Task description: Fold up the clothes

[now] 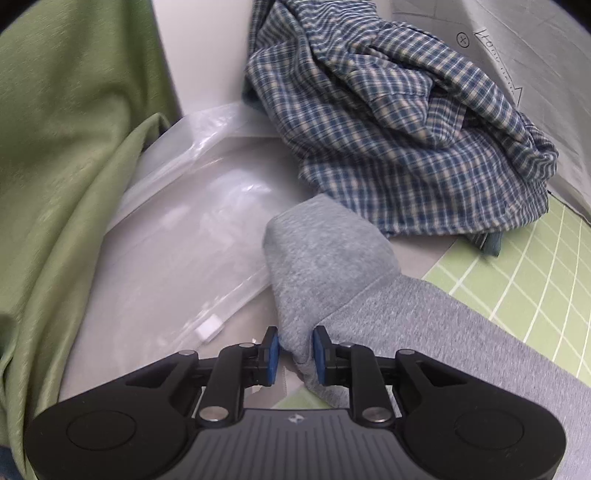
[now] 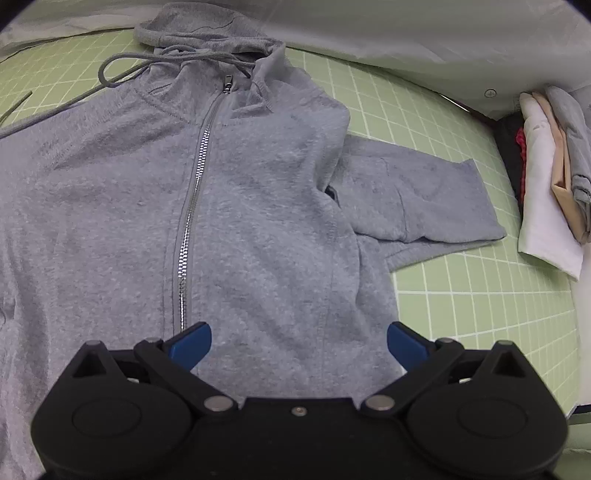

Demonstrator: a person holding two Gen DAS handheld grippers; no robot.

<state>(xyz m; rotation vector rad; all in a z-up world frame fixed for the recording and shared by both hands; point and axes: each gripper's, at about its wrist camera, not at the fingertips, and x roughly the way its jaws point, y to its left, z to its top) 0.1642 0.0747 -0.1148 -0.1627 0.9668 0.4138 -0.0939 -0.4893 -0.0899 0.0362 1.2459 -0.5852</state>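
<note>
A grey zip hoodie point(image 2: 236, 206) lies front up on the green grid mat point(image 2: 461, 302), hood at the far end, zipper shut. Its right sleeve point(image 2: 417, 199) is bent back across the mat beside the body. My right gripper point(image 2: 299, 341) hovers open over the hoodie's lower front, blue pads wide apart with nothing between them. In the left wrist view my left gripper point(image 1: 294, 352) is shut on the hoodie's other sleeve point(image 1: 325, 258) near the cuff, and the sleeve rises away from the pads in a fold.
A crumpled blue plaid shirt point(image 1: 399, 122) lies beyond the sleeve. A clear plastic bag point(image 1: 192, 236) and green cloth point(image 1: 62, 155) are to the left. A stack of folded clothes point(image 2: 550, 177) sits at the mat's right edge. White sheeting point(image 2: 406, 33) borders the far side.
</note>
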